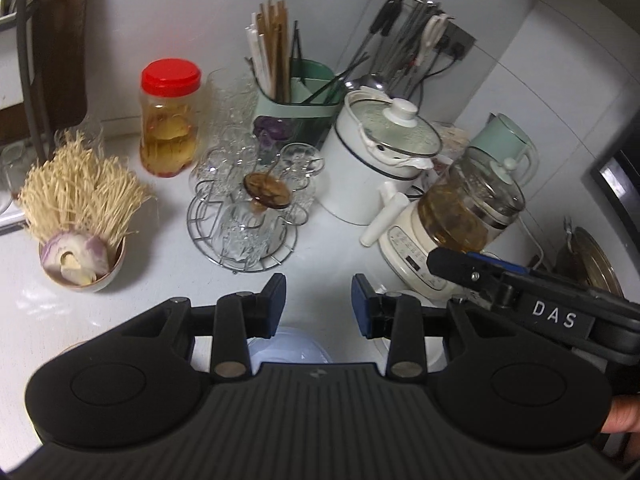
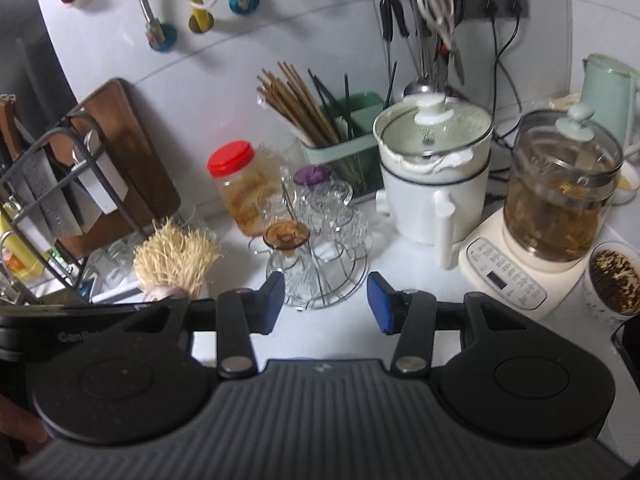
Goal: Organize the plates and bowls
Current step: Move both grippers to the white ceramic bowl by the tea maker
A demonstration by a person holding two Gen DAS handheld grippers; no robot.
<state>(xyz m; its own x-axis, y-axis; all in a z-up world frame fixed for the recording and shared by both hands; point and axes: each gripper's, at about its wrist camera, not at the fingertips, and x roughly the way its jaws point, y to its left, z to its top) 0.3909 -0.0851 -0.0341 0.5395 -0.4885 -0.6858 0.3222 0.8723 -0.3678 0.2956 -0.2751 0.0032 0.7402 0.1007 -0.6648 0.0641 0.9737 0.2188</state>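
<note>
pale blue bowl [image 1: 290, 346] only under left fingers [image 1: 276, 300]; both pairs released, empty

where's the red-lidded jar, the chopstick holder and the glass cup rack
red-lidded jar [image 1: 170, 76], left wrist view, on the red lid.
chopstick holder [image 1: 296, 110], left wrist view, on its pale green front wall.
glass cup rack [image 2: 352, 280], right wrist view, on the wire ring at its base.

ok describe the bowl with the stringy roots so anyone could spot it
Start at the wire glass rack mid-counter and look left of it. The small bowl stands alone there, the only one holding bulbs with pale roots sticking up.
</note>
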